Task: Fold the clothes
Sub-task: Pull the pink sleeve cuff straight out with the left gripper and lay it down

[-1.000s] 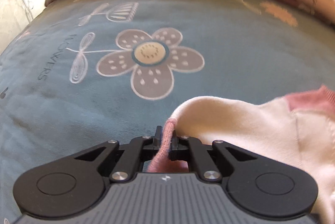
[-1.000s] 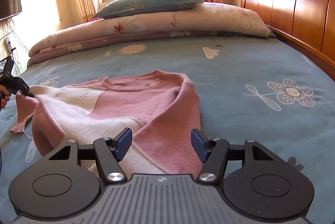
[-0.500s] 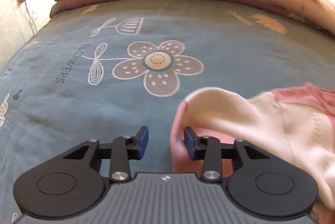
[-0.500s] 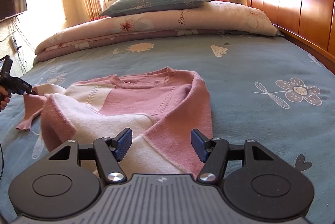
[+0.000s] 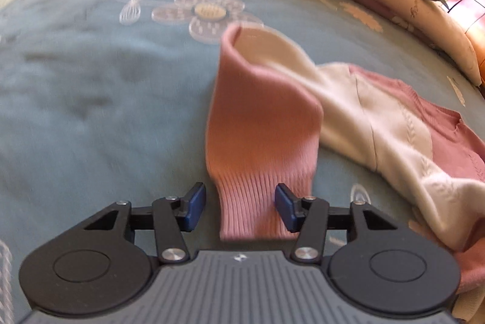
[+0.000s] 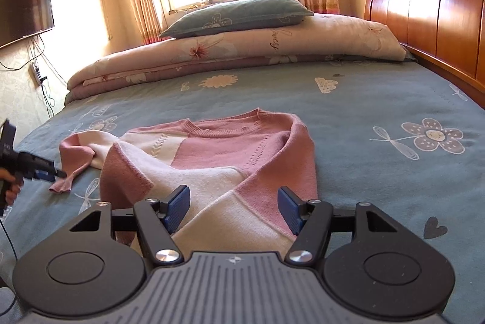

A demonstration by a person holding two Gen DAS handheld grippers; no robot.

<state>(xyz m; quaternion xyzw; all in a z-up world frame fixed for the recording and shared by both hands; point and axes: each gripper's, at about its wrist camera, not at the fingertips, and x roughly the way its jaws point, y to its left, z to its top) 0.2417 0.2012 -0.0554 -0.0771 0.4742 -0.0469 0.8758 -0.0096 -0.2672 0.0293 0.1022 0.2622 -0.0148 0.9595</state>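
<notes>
Pink-and-cream knit sweater [image 5: 363, 124] on the bed [image 5: 91, 111]. Left wrist view: your left gripper [image 5: 239, 207] has its jaws spread wide, the ribbed pink cuff [image 5: 251, 212] loose between them; a second ago they were clenched on that sleeve, so you've let it go and the sleeve now lies draped outward, folded back on itself. Right wrist view: your right gripper [image 6: 233, 208] hovers with jaws released over the sweater's hem [image 6: 230, 202], holding nothing, same as before. One sleeve [image 6: 291, 154] lies folded across the body; the dropped sleeve likely needs re-gripping near the cuff.
</notes>
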